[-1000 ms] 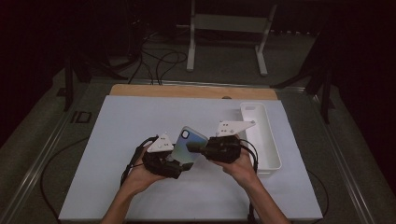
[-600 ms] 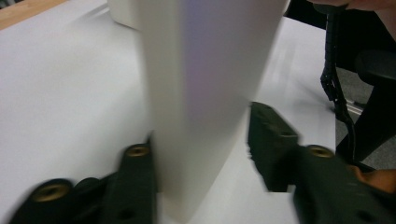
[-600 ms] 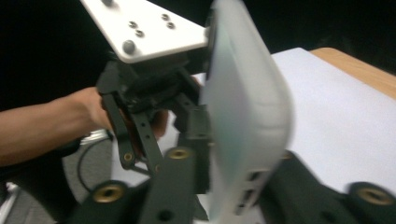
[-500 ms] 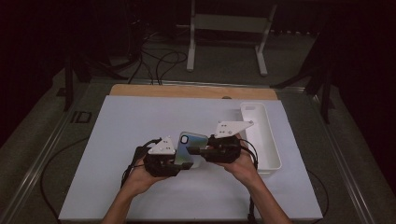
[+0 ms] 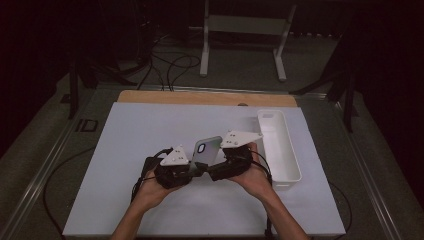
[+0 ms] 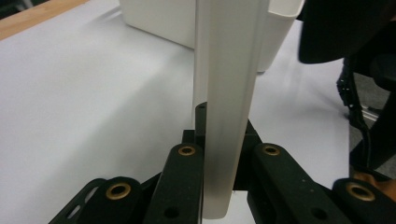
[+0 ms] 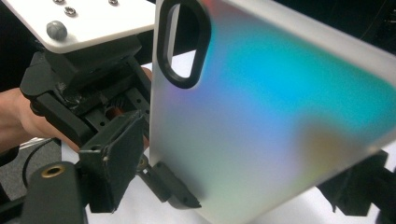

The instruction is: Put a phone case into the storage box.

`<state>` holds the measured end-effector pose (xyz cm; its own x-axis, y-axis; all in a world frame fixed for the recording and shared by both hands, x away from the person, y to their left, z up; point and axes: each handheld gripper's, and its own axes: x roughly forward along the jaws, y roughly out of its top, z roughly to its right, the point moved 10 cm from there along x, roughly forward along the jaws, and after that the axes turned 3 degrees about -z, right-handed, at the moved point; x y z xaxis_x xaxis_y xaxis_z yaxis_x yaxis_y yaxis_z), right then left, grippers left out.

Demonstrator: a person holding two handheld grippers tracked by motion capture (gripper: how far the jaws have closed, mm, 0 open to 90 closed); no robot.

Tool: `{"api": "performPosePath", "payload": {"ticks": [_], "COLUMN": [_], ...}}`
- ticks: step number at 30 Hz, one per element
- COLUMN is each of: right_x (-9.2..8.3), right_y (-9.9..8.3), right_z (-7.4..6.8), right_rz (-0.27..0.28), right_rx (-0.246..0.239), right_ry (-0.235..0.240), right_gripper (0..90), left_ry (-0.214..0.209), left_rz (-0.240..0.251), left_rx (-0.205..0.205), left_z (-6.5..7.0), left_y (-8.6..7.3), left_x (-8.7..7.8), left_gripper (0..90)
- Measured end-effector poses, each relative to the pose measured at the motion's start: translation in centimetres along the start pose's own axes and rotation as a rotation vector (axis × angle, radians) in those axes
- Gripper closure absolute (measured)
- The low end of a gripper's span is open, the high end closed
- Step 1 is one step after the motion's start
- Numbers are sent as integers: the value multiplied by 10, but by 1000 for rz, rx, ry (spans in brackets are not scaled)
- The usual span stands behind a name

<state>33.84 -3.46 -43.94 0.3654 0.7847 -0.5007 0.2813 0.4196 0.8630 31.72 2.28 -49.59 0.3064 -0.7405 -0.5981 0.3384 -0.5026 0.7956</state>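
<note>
A phone case (image 5: 207, 150) is held tilted above the near middle of the white counter (image 5: 150, 130), between two hand-held grippers. The left gripper (image 5: 186, 171) grasps its near lower edge: in the left gripper view the case (image 6: 226, 93) stands edge-on between the two black jaws, which have just been closing and now press on it from both sides. The right gripper (image 5: 220, 167) sits just to the right of the case; its jaws have just been opening and stand released, with the case's iridescent back (image 7: 280, 116) close before them and not pinched. The oval camera opening (image 7: 183, 42) lies at the case's far upper corner. A long white tray (image 5: 295, 165) rests on the counter at the right, just beside the right hand (image 5: 257, 177). A wooden strip (image 5: 200, 97) borders the counter's far edge.
</note>
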Motion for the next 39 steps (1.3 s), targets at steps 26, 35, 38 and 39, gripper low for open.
{"api": "performPosePath", "payload": {"ticks": [26,35,38,39], "right_x": [-9,-8,-7,-7], "right_y": [6,23,28,29], "right_z": [16,15,14,14], "right_rz": [39,86,93,97], "right_rx": [147,201,209,214], "right_ry": [-109,-118,-120,-123], "right_gripper": [83,87,137,135], "left_ry": [193,197,195,193], "left_rz": [51,37,33,32], "left_rx": [-103,-88,-84,-82], "left_z": [-21,-16,-14,-13], "left_y": [4,2,1,1], "left_x": [-8,-3,2,3], "left_gripper": [859,859,859,859]}}
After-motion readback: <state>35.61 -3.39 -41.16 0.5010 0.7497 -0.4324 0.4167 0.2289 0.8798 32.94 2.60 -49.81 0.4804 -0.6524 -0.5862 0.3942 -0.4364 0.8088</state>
